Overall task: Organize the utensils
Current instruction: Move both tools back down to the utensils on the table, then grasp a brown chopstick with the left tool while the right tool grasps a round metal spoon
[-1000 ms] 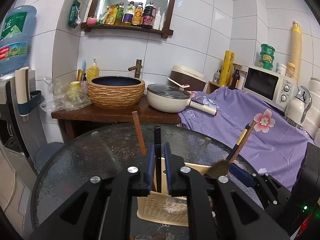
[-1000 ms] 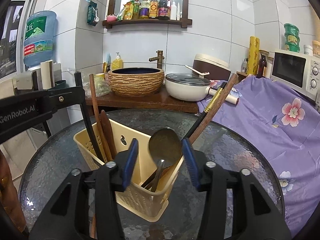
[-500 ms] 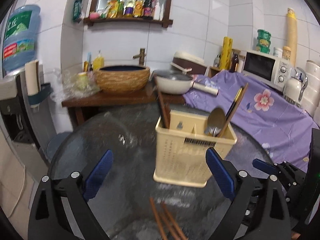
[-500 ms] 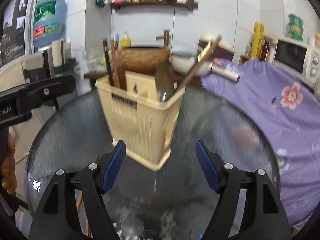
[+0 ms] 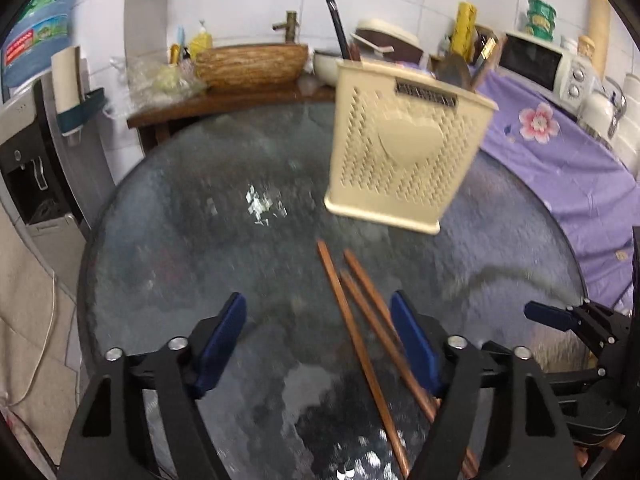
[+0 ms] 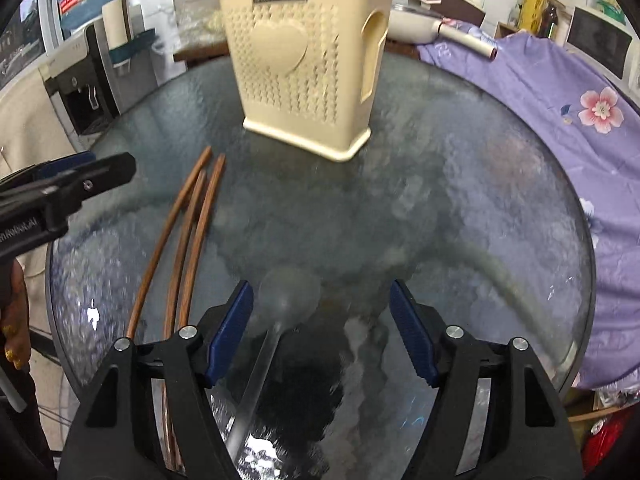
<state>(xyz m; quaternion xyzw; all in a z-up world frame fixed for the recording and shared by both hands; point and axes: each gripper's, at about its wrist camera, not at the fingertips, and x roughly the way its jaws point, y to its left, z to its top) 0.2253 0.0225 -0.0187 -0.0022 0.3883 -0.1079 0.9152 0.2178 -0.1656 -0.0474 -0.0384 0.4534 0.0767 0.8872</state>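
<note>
A cream utensil basket (image 5: pixel 404 152) stands on the round glass table (image 5: pixel 208 216) with a black utensil, a spoon and wooden handles sticking out of it. It also shows in the right wrist view (image 6: pixel 308 68). Three brown chopsticks (image 5: pixel 360 332) lie on the glass in front of it, also in the right wrist view (image 6: pixel 188 240). A metal spoon (image 6: pixel 276 320) lies on the glass between the right fingers. My left gripper (image 5: pixel 318 344) is open and empty over the chopsticks. My right gripper (image 6: pixel 320 328) is open above the spoon.
A purple flowered cloth (image 5: pixel 560 152) covers the counter to the right, with a microwave (image 5: pixel 540 68) on it. A wooden shelf with a woven basin (image 5: pixel 252 64) and a pot stands behind the table. A water dispenser (image 5: pixel 32 128) stands at the left.
Both grippers let go of the utensils in the basket, opened wide and drew back and down toward the near table edge. The chopsticks and the spoon on the glass have come into view.
</note>
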